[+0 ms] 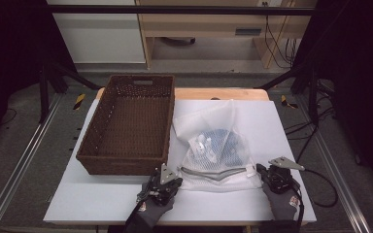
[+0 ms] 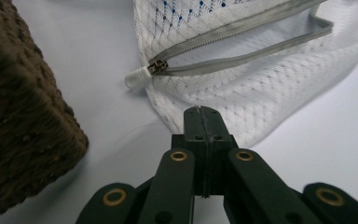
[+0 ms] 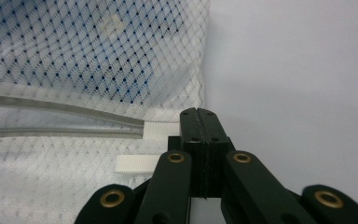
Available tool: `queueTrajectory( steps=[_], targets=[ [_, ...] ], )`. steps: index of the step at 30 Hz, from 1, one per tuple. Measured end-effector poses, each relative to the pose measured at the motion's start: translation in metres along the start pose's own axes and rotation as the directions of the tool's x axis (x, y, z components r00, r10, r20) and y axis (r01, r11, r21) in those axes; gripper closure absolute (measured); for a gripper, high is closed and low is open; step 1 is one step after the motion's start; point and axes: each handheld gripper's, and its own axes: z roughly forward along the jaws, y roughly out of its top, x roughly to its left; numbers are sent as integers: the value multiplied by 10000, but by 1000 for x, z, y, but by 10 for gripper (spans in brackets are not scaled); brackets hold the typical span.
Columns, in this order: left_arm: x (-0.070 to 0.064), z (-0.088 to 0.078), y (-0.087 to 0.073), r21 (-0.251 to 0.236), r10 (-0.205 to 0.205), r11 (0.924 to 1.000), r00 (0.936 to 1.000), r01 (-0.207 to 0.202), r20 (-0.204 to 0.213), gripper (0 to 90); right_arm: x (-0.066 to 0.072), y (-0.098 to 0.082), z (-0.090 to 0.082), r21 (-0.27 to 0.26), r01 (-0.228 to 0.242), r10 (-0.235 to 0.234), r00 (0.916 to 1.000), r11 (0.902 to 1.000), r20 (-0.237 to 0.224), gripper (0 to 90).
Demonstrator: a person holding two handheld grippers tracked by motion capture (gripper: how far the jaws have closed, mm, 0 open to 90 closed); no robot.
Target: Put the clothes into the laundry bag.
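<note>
High view: mesh laundry bag (image 1: 213, 145) lies on the white worktop (image 1: 102, 199), just right of the brown wicker basket (image 1: 126, 126). Its grey zipper (image 1: 213, 173) runs along the near edge, partly open. My left tool (image 1: 166, 186) sits at the bag's near-left corner, my right tool (image 1: 270, 177) at its near-right corner. Basket looks empty. Bare worktop to the right of the bag and along the front strip; the basket wall hems in the left side.

Left gripper view: left tool (image 2: 200, 112) has its jaws pressed together over the bag's corner mesh; I cannot tell whether any fabric is pinched. The zipper pull (image 2: 158, 66) with its white end cap lies just beyond, untouched. Basket corner (image 2: 23, 130) is close on the left.

Right gripper view: right tool (image 3: 198, 114) is closed too, tips at the bag's hem beside the zipper's end stop; a white tab (image 3: 137, 163) sits near. Open worktop to the right.

Risks, as I judge them: a thin pinch on mesh could slip on lifting; the open zipper could spill the blue-dotted contents (image 3: 74, 60); swinging left could snag the basket.
</note>
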Motion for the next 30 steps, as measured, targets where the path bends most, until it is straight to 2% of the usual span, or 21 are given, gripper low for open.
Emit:
queueTrajectory(
  steps=[3,6,7,8,9,11,12,14,15,16,17,18,20,21,22,23,24,28,29,30],
  targets=[
    [4,-12,-4,-120,-132,9998,9998,134,128,900,0,-1,-2,110,51,-52,9999,9999,89,900],
    [5,-12,-6,-332,-113,9994,9998,119,175,900,-1,-3,1,189,62,-64,9999,9998,82,900],
    [5,-11,-6,-344,-109,9993,9998,113,137,900,0,-4,3,26,81,-81,9999,10000,88,855],
    [5,-9,-6,-372,-121,9992,9999,124,81,900,0,-4,3,26,81,-81,9999,10000,88,855],
    [6,-7,-6,-417,-167,9990,9998,171,96,870,0,-4,6,-88,186,-185,9998,9998,95,709],
    [6,-3,-7,-360,-185,9992,9998,187,51,797,1,-5,9,97,252,-252,9997,9996,70,656],
    [6,-1,-8,-344,-196,9992,9997,201,143,797,1,-5,9,97,252,-252,9997,9996,70,656],
    [5,2,-7,-272,-169,9995,9993,178,322,683,2,-4,11,288,327,-329,9994,9991,81,644],
    [5,2,-7,-325,-195,9993,9992,207,361,615,2,-4,12,361,385,-386,9993,9986,23,676],
    [5,4,-6,-229,-201,9995,9990,211,399,610,2,-4,12,405,170,-164,9997,9990,-157,716],
    [4,5,-5,-209,-198,9996,9991,206,363,610,2,-4,12,405,170,-164,9997,9990,-157,716],
    [3,5,-4,-118,-274,9995,9994,276,222,613,1,-4,12,409,-35,50,9993,9992,-371,751],
    [0,6,-2,78,-32,10000,9995,35,-305,708,4,-4,11,455,-2,24,9988,9990,-493,835],
    [-1,6,0,167,6,9999,9988,2,-485,726,6,-4,11,496,-13,34,9991,9988,-416,861],
    [-2,6,1,239,84,9997,9978,-68,-663,814,9,-4,10,514,179,-160,9992,9985,-378,871],
    [-2,7,1,289,100,9996,9971,-78,-757,814,9,-4,10,514,179,-160,9992,9985,-378,871],
    [-1,7,2,268,64,9996,9969,-43,-781,889,10,-4,9,451,301,-283,9988,9985,-392,875],
    [4,5,0,134,-236,9996,9991,240,-342,897,8,-3,2,258,117,-102,9984,9996,-549,876],
    [5,2,0,137,-330,9994,9993,332,-164,897,8,-2,-1,258,21,-4,9978,9997,-667,876],
    [3,-10,-1,-40,-371,9993,9993,371,60,898,6,-1,-10,195,-43,55,9978,9998,-660,876]
  ],
)
